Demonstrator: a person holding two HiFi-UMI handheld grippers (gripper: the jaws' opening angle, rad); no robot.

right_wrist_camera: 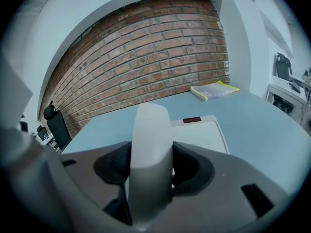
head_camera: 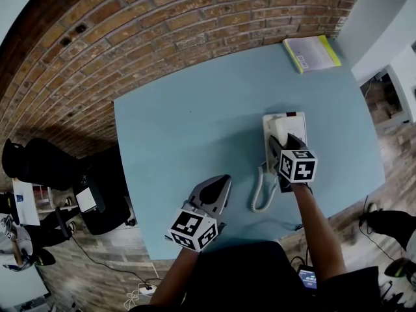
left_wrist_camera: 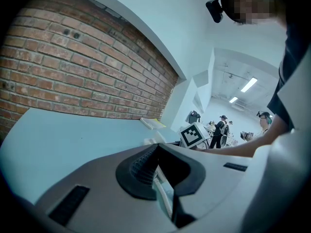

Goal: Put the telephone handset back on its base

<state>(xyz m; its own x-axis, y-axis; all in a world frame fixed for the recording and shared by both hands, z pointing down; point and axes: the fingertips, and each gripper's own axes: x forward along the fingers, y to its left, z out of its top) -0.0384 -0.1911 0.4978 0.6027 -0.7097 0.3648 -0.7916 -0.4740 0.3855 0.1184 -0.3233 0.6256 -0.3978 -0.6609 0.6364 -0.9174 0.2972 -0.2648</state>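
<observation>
The white telephone base sits on the light blue table, right of centre. My right gripper is shut on the white handset, which is over the base's left side; whether it rests in the cradle is hidden. In the right gripper view the handset fills the gap between the jaws of the right gripper, with the base just behind it. A white coiled cord hangs toward the table's near edge. My left gripper is over the near edge, shut and empty, as the left gripper view confirms.
A yellow and white booklet lies at the table's far right corner, by the brick wall. An office chair and cables stand on the floor to the left. People stand in the far room.
</observation>
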